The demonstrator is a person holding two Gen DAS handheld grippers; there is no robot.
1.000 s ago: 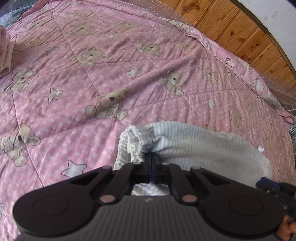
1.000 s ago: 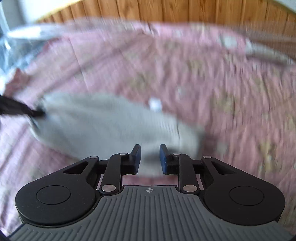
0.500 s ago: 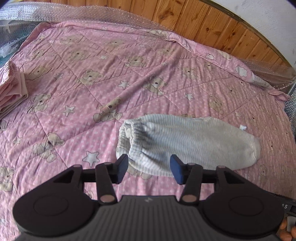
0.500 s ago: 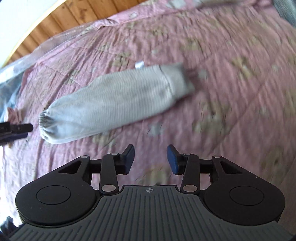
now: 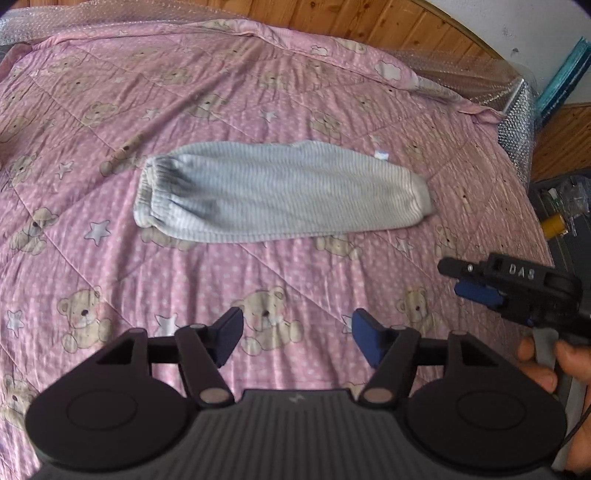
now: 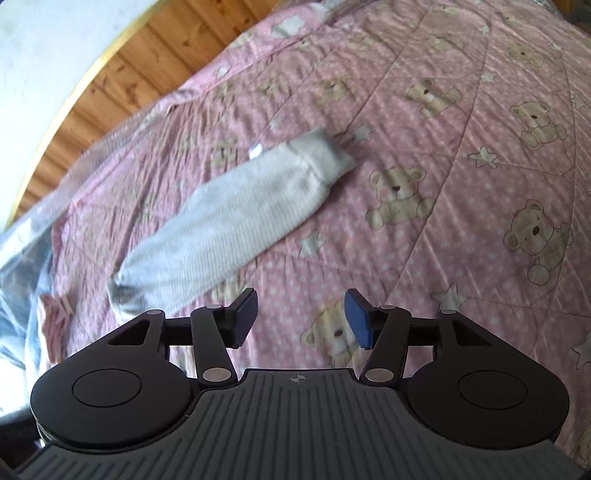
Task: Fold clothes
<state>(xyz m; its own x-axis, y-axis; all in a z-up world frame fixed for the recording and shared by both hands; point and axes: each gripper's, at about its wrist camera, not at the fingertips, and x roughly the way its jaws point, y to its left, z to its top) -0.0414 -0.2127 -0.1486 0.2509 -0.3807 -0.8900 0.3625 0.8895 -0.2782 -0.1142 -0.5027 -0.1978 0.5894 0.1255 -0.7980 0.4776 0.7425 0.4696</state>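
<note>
While the grey ribbed garment (image 5: 280, 195) lies flat as one long strip across the middle of the pink quilt (image 5: 258, 85), I hold my left gripper (image 5: 297, 341) and right gripper (image 6: 300, 319) wide apart, empty, near it. Lengthwise it looks doubled; I judge an end-to-end fold comes next. Bare quilt surrounds it, leaving ample room.

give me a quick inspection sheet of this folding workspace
surface: pink quilted bedspread with teddy bears and stars, lightly wrinkled
job's things: pale grey ribbed garment lying flat as a long strip, white tag at its far edge
clutter: pink folded cloth at the bed edge
grippers: left gripper open, empty; right gripper open, empty
cables: nothing seen
surroundings: wooden panel wall, bubble wrap along the bed's edge
</note>
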